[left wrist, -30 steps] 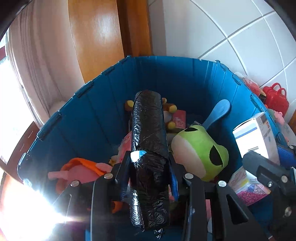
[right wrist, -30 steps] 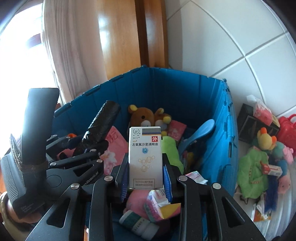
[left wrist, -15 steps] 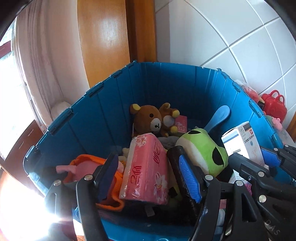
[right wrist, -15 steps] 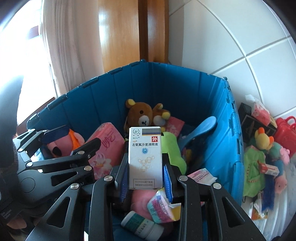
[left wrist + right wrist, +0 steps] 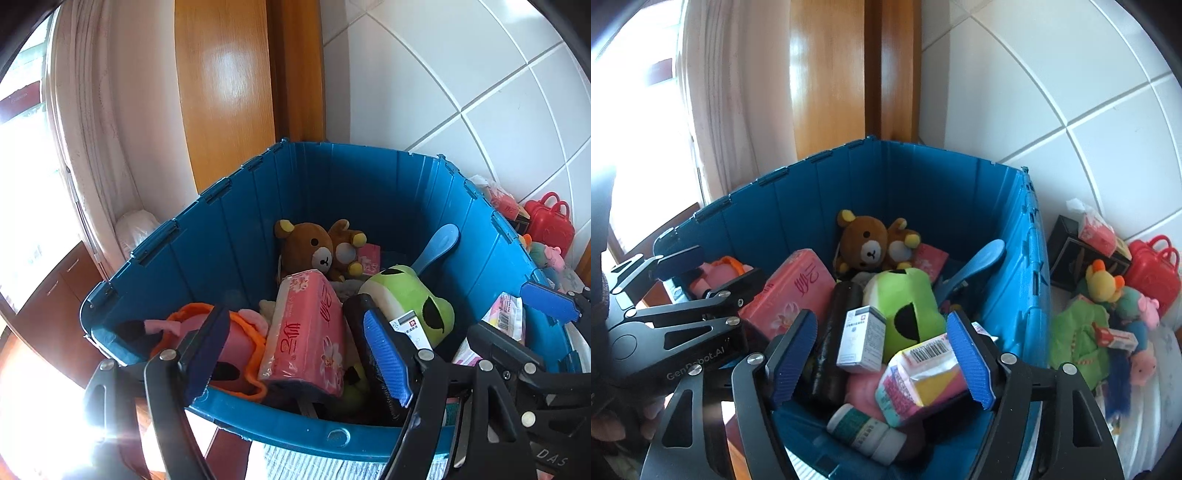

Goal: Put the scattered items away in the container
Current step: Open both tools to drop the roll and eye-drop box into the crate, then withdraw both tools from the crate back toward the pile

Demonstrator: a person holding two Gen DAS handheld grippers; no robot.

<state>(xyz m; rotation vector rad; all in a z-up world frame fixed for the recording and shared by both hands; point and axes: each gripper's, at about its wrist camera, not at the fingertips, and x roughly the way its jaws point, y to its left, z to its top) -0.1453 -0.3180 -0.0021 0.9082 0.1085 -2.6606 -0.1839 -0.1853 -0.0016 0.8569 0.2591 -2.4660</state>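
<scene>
The blue bin (image 5: 923,177) holds the clutter. In it a black roll (image 5: 831,343) lies beside the green plush (image 5: 905,306), with the white box (image 5: 860,339) tipped against both. The left gripper (image 5: 295,354) and right gripper (image 5: 882,358) hover over the bin's near rim, jaws just opened wide, pinching nothing.

You see a deep blue bin (image 5: 960,192) holding a brown teddy bear (image 5: 866,243), a lime-green plush (image 5: 905,299) with black oval eyes, a pink tissue pack (image 5: 798,288) printed with flowers, a glossy black roll (image 5: 831,343) and a white box (image 5: 860,332) with a grey-blue stripe. Your right gripper (image 5: 882,354) has black arms and bright blue ribbed pads. Beside the bin, the red case (image 5: 1152,273) sits on white-tiled floor (image 5: 1071,92).
</scene>
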